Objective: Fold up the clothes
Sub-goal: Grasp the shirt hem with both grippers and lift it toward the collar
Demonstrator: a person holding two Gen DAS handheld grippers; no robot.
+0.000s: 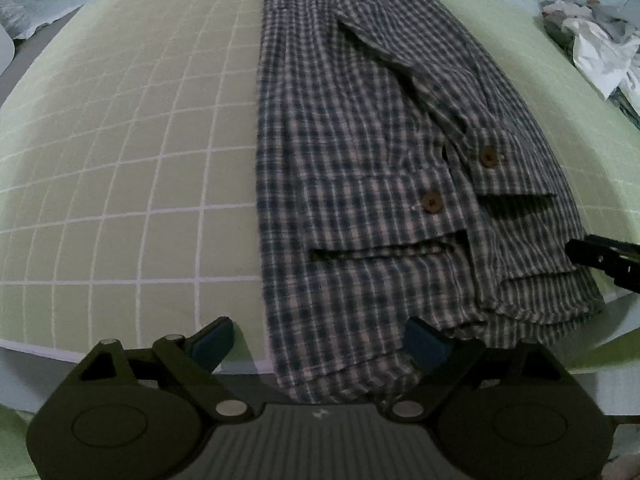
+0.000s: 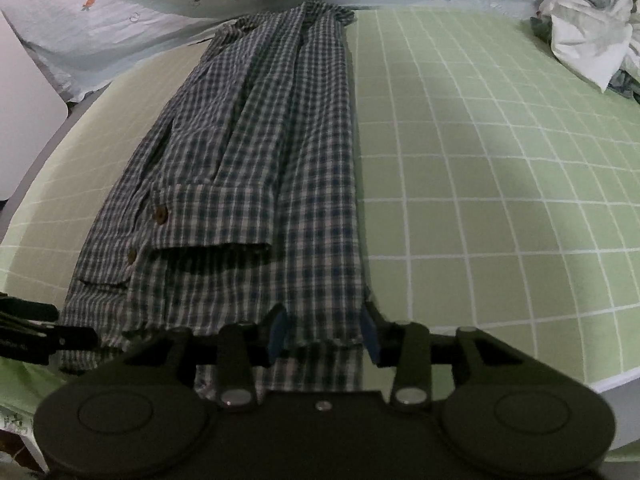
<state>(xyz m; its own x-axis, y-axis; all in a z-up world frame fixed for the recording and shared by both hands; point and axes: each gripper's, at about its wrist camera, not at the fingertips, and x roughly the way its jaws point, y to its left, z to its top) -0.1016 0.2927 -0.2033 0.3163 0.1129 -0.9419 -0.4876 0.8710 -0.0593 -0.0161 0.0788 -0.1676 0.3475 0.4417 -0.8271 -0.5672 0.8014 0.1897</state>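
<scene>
We read no writing. The plaid shirt [image 1: 360,184] lies folded lengthwise on our green grid mat [image 1: 120,184]. Left gripper [image 1: 320,340] wide, right gripper [image 2: 322,332] narrower, both astride its hem.

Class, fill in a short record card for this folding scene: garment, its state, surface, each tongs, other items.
garment: checked shirt with brown buttons
state: folded lengthwise into a long strip, sleeves laid on top
surface: green grid sheet
left tongs: open, straddling the near hem's left corner
right tongs: open, fingers either side of the near hem's right corner
other items: crumpled clothes pile at the far right
</scene>
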